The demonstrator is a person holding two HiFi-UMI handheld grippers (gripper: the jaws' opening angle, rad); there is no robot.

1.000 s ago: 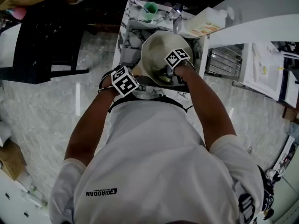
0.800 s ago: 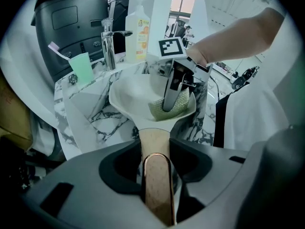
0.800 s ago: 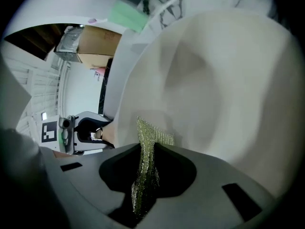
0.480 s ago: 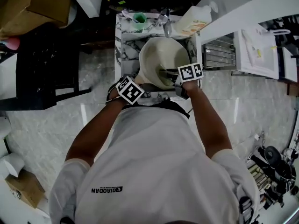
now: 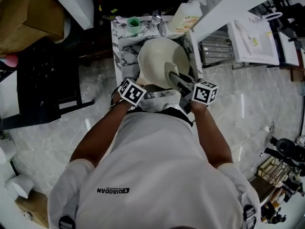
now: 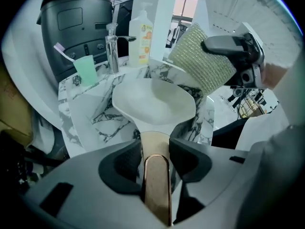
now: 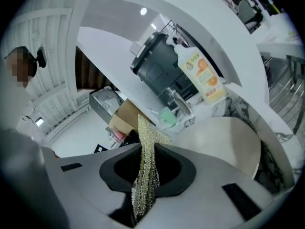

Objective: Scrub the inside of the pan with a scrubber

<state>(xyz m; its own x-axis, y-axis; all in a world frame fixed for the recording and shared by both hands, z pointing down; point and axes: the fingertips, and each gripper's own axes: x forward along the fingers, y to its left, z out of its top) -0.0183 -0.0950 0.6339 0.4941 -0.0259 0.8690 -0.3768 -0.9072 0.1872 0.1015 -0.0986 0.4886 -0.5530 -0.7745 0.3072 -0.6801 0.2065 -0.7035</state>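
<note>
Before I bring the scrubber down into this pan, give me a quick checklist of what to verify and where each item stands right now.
1. Left gripper shut on the pan handle: ok.
2. Right gripper shut on the scrubber: ok, the jaws pinch it edge-on.
3. Pan sitting over the sink: ok.
4. Inside of the pan free of other things: ok, the left gripper view shows it bare.
5. Scrubber touching the pan's inside: not ok, it appears to hang in the air above the right rim.
6. Water or soap in the pan: cannot tell.
</note>
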